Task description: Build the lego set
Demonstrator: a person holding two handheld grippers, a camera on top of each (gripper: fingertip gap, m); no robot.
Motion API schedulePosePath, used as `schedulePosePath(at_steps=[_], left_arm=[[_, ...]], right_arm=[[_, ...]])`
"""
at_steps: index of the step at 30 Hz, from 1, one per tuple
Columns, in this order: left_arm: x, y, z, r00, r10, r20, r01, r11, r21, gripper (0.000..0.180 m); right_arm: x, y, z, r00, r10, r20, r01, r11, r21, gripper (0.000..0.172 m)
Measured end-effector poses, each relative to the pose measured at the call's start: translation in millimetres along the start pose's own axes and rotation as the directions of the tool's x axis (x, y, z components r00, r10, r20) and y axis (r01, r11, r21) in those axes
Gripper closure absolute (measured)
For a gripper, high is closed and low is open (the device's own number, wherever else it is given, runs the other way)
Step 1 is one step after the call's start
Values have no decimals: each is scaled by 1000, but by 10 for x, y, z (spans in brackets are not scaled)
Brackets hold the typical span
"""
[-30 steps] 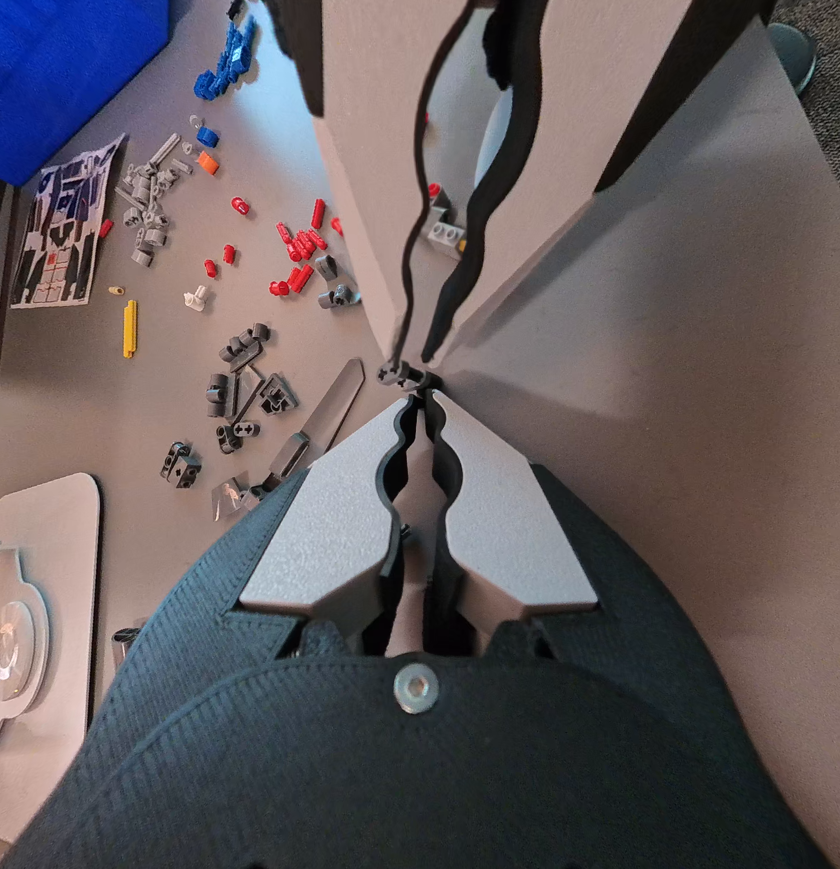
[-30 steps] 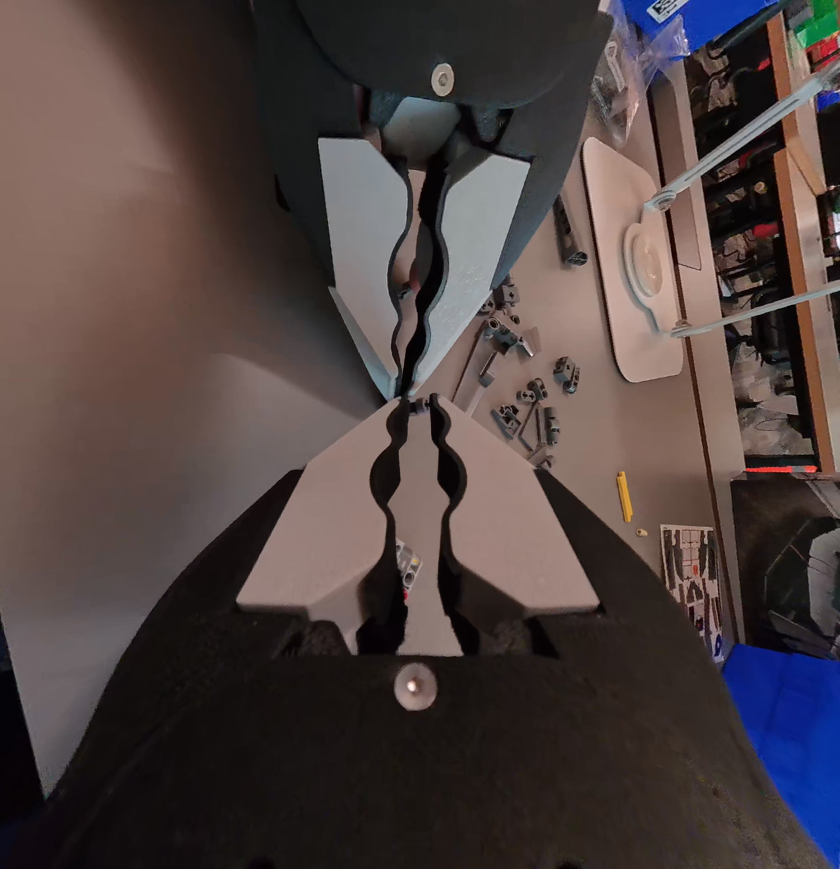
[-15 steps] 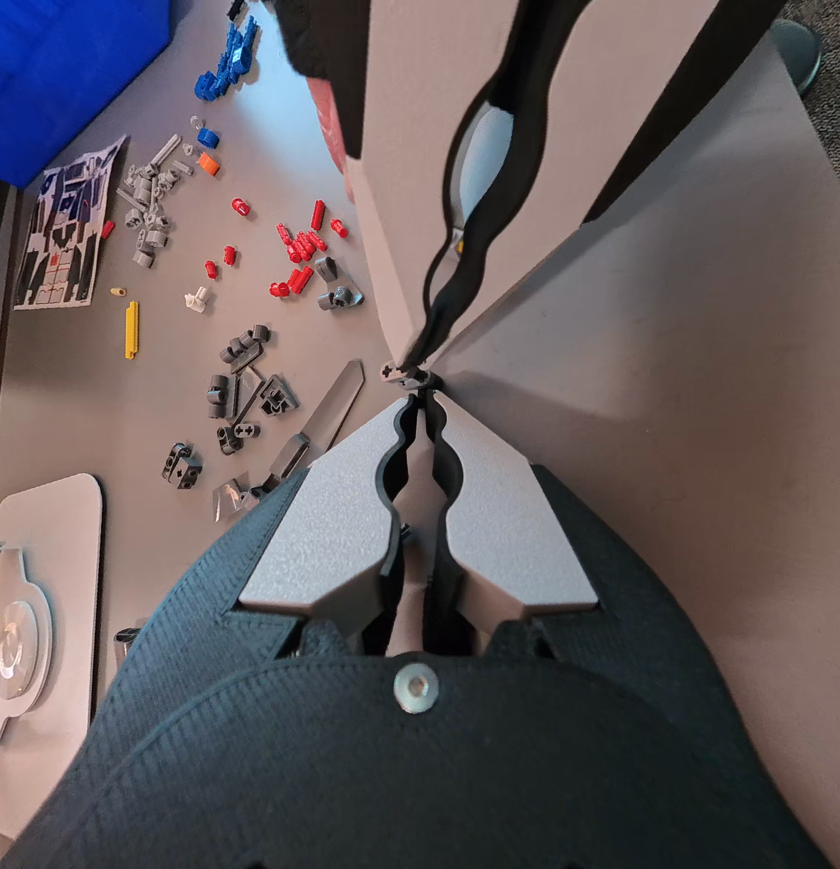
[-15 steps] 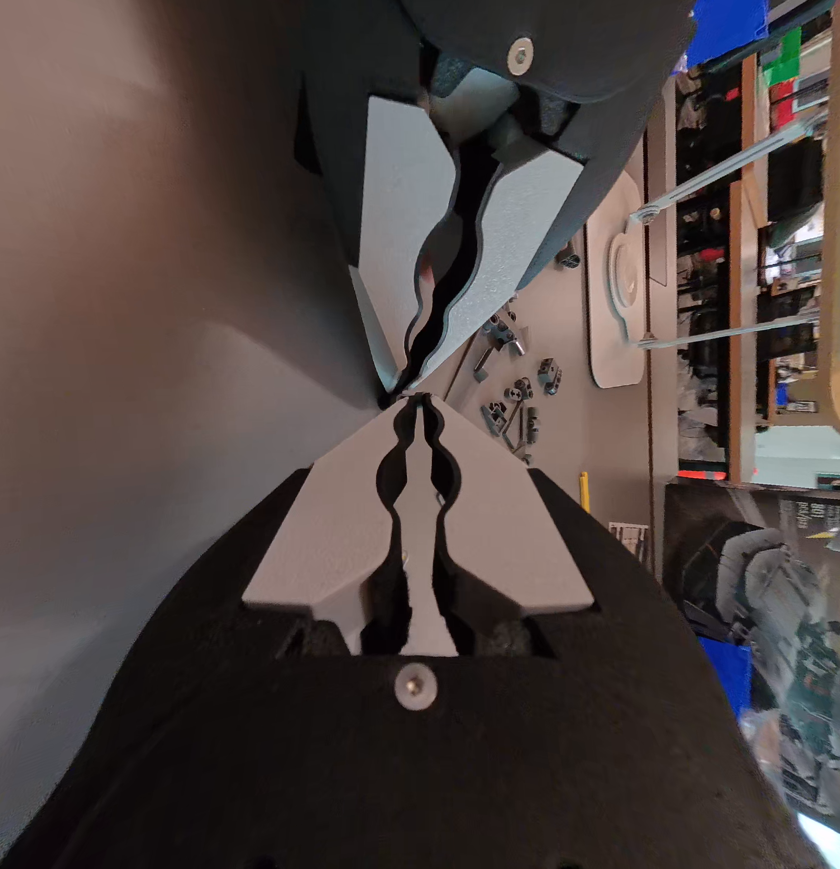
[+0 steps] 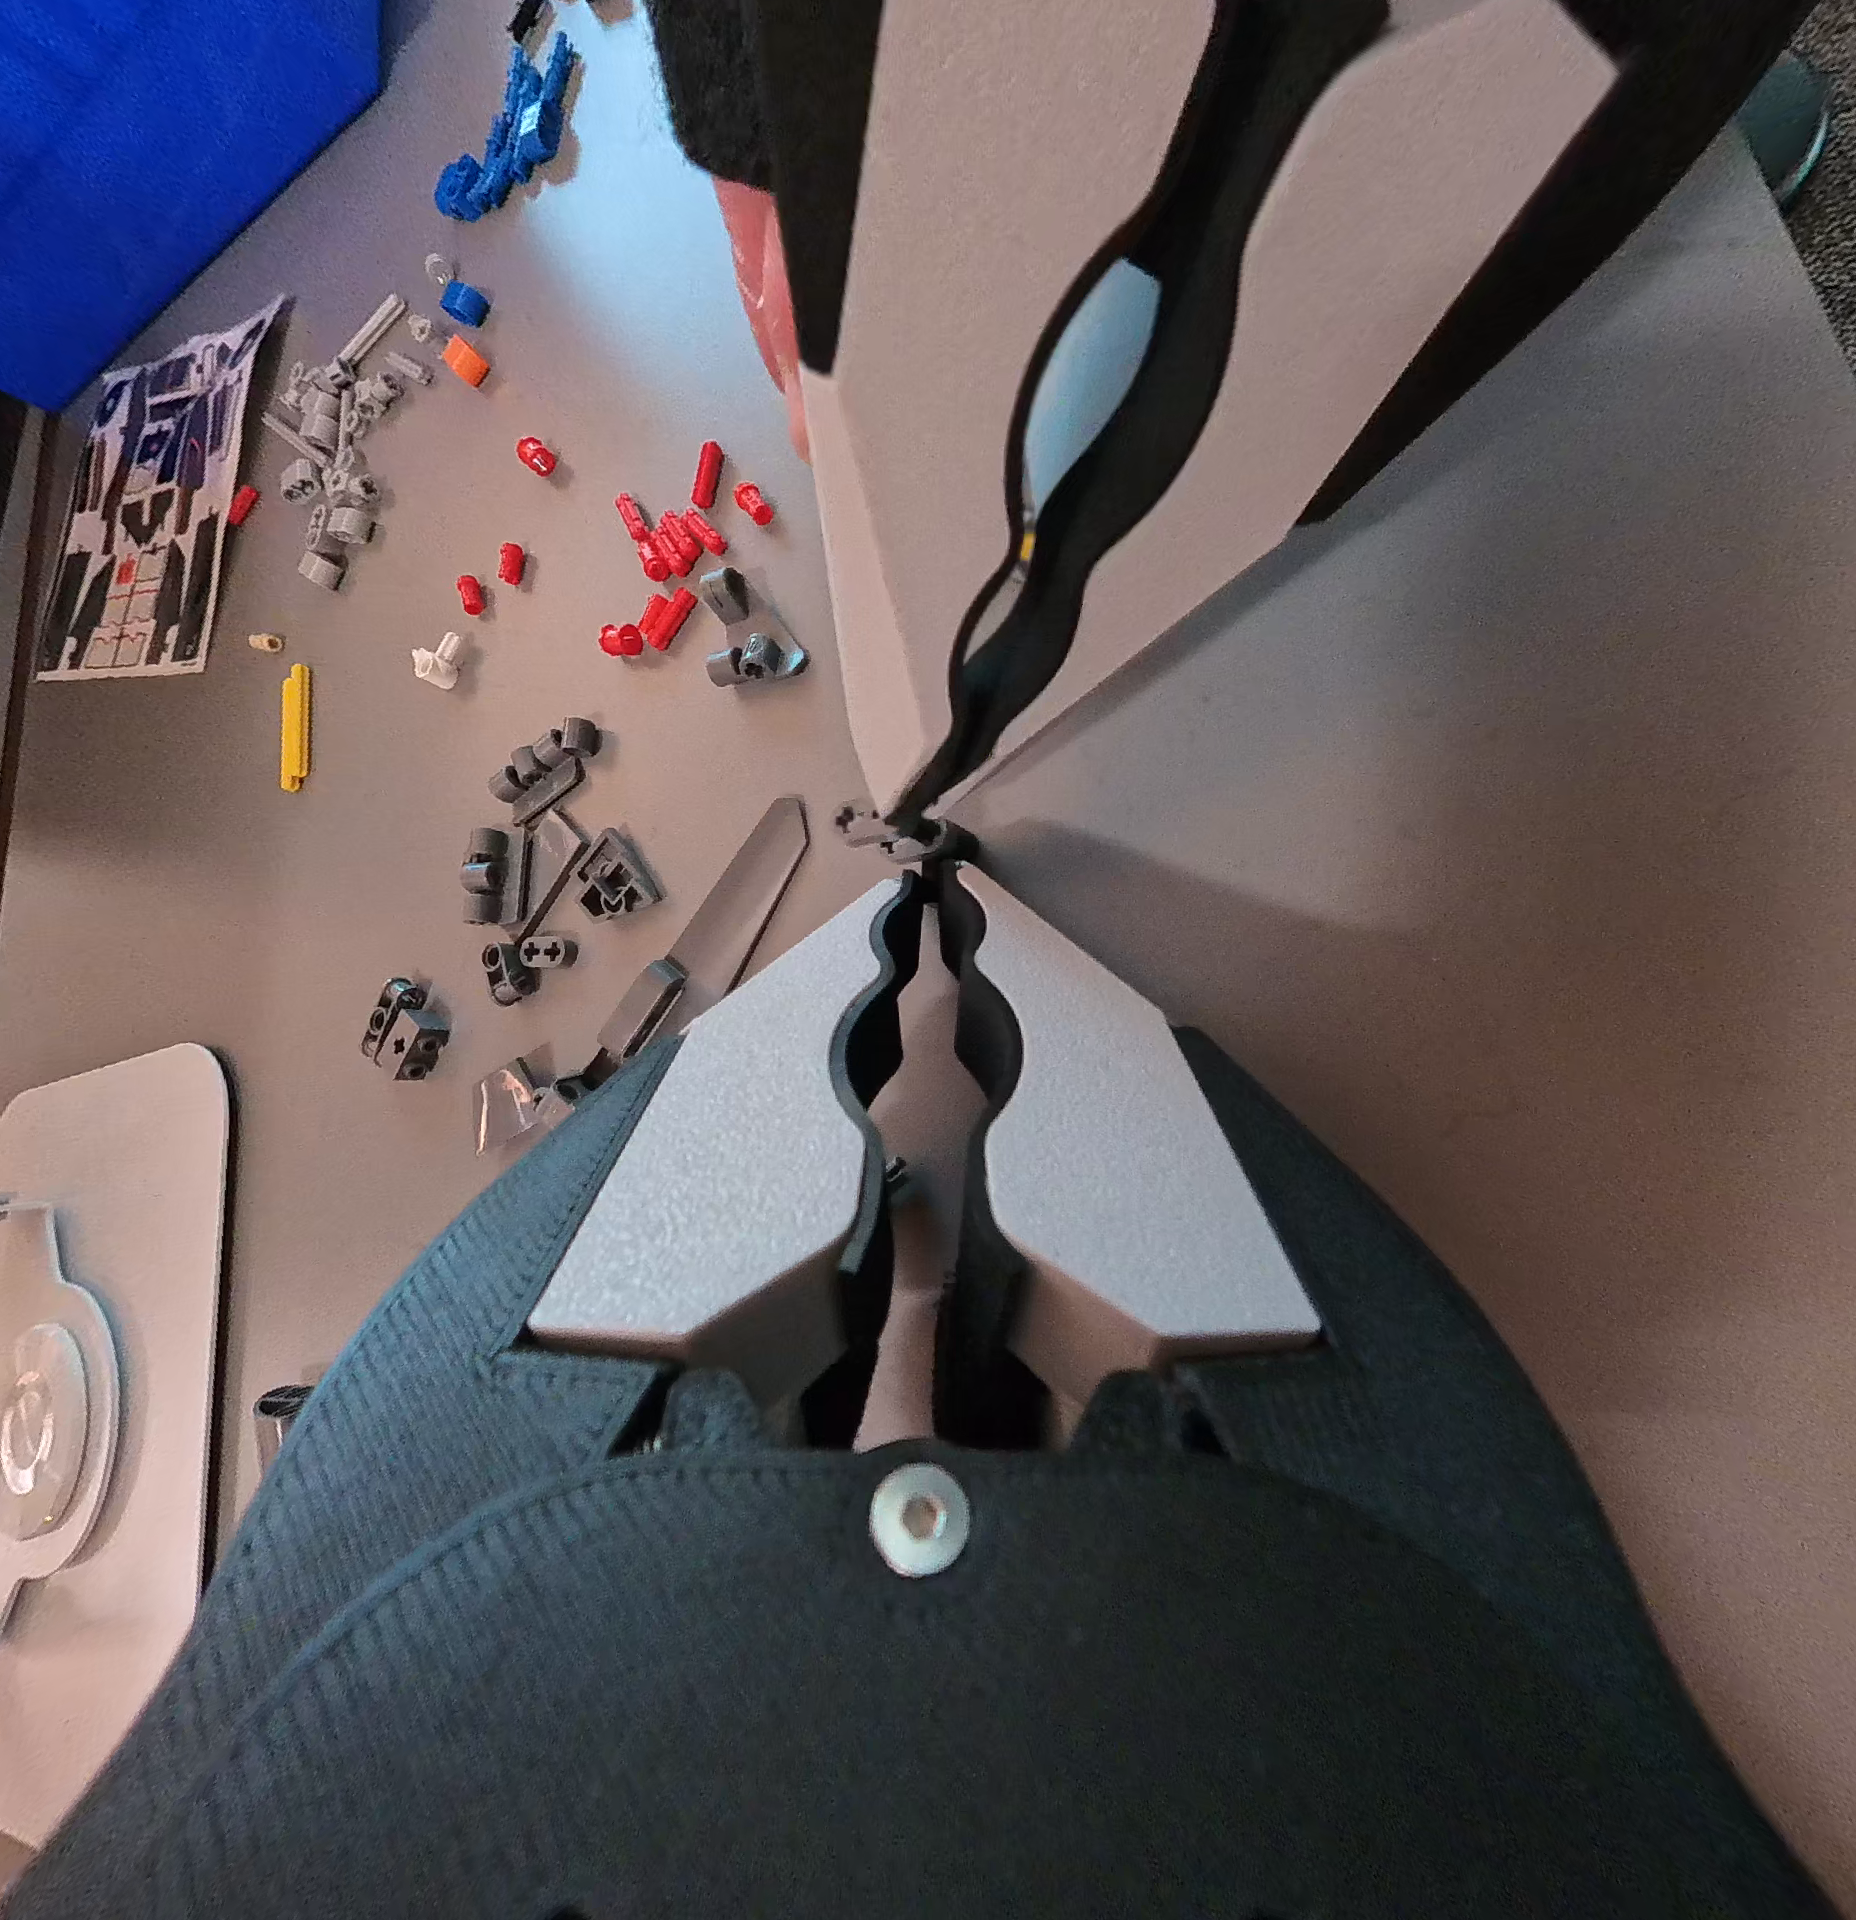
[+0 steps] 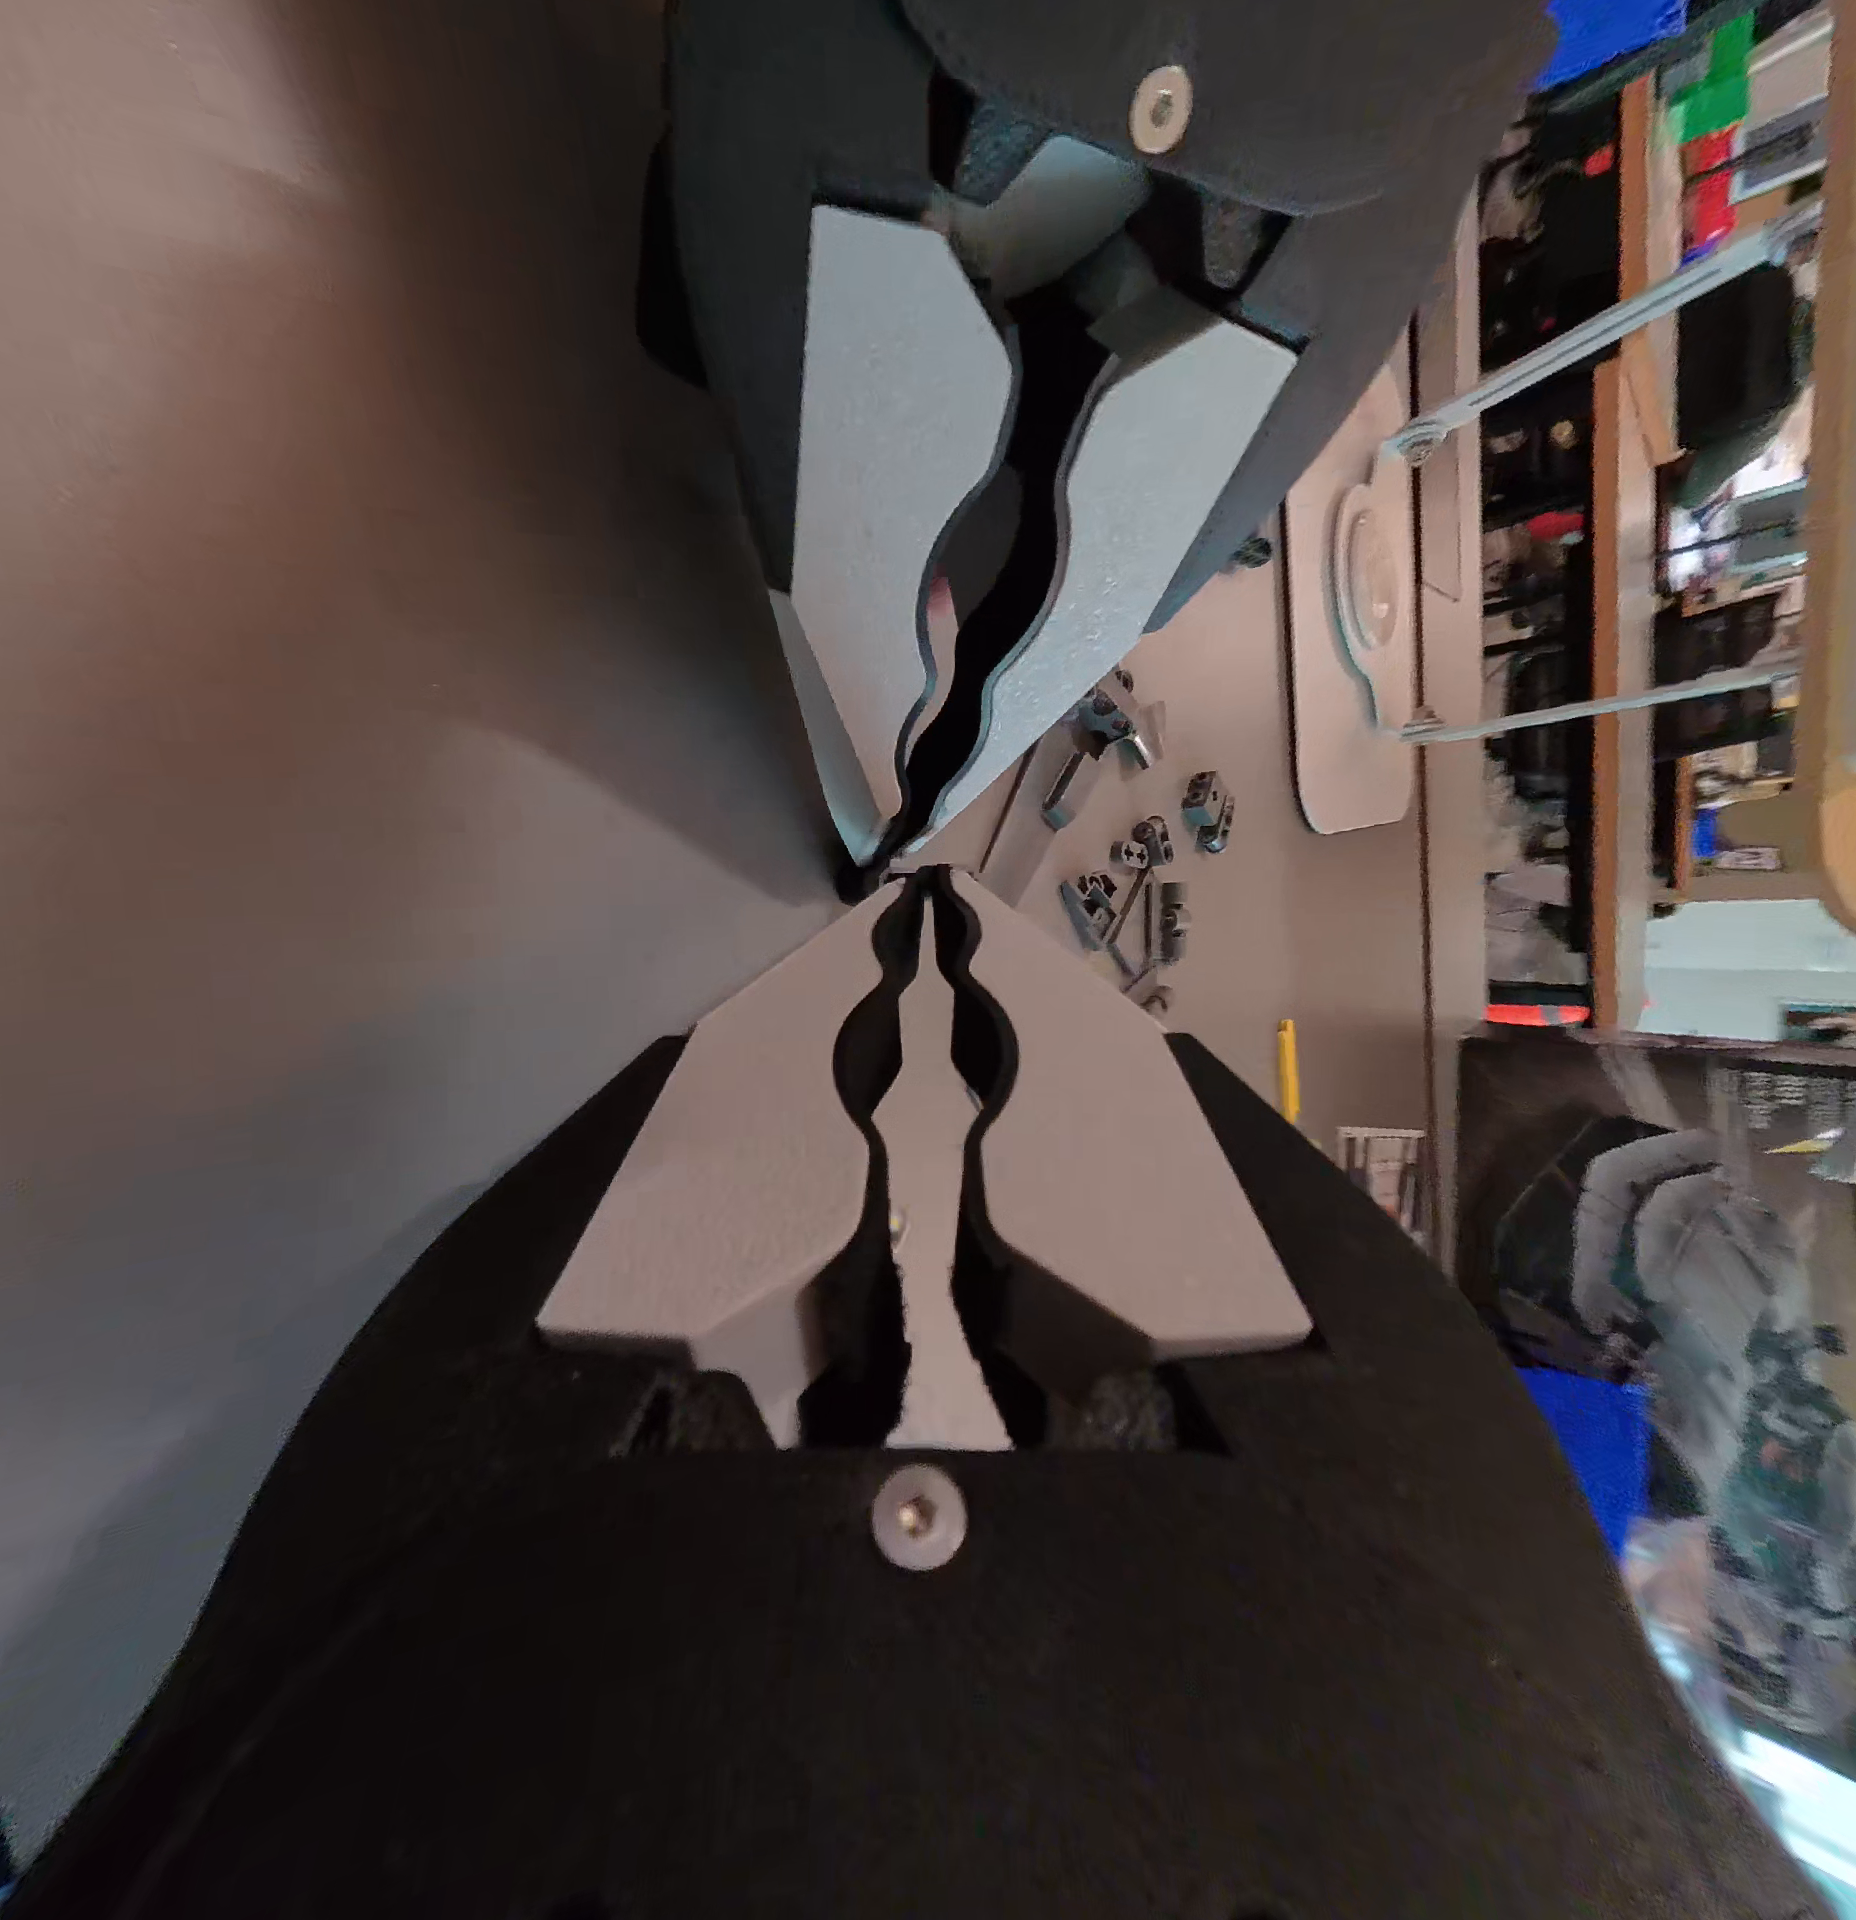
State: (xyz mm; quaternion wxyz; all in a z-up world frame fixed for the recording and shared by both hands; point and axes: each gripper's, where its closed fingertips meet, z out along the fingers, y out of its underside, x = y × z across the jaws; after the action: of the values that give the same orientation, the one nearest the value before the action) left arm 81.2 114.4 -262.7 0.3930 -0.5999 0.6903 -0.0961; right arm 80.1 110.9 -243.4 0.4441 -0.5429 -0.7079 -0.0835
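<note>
Both grippers meet tip to tip above the grey table (image 5: 1475, 935). My left gripper (image 5: 929, 883) is shut on the dark end of a small grey connector piece (image 5: 870, 828). My right gripper (image 5: 903, 816) comes down from above, tilted, and its closed tips pinch the same piece near its pale end with the cross hole. In the right wrist view my right gripper (image 6: 919, 878) shows its fingertips together. The left gripper (image 6: 893, 844) meets it from above there, and the piece is almost hidden between the tips.
Loose parts lie to the left: red pins (image 5: 664, 551), dark grey connectors (image 5: 550, 831), a long grey blade part (image 5: 742, 899), light grey pieces (image 5: 332, 457), a yellow axle (image 5: 294, 727), blue pieces (image 5: 508, 135). A sticker sheet (image 5: 155, 499), blue box (image 5: 124, 156) and white pad (image 5: 103, 1299) lie farther left. The tips of both grippers are at nearly the same place.
My right gripper closed its slightly open jaws on the piece held by the left, then tilted further over. The piece turned, and its pale cross-hole end now sticks out to the left.
</note>
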Motion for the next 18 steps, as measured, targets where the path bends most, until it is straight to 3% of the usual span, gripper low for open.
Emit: schedulePosePath(at_steps=[8, 12, 15, 18], left_arm=[[6, -9, 3, 1000, 11, 2, -11, 1000, 6, 179], [6, -10, 3, 1000, 14, 2, -14, 1000, 6, 179], [8, -9, 3, 1000, 14, 0, -14, 1000, 8, 179], [9, -9, 3, 1000, 14, -1, -14, 1000, 8, 179]], right_arm=[[23, -53, -61, 963, 222, 154, -238, 967, 94, 158], [151, -31, -32, 931, 279, 234, -310, 945, 108, 165], [147, -33, -28, 880, 321, 351, -370, 926, 80, 160], [160, -34, -25, 850, 323, 415, -382, 922, 65, 172]])
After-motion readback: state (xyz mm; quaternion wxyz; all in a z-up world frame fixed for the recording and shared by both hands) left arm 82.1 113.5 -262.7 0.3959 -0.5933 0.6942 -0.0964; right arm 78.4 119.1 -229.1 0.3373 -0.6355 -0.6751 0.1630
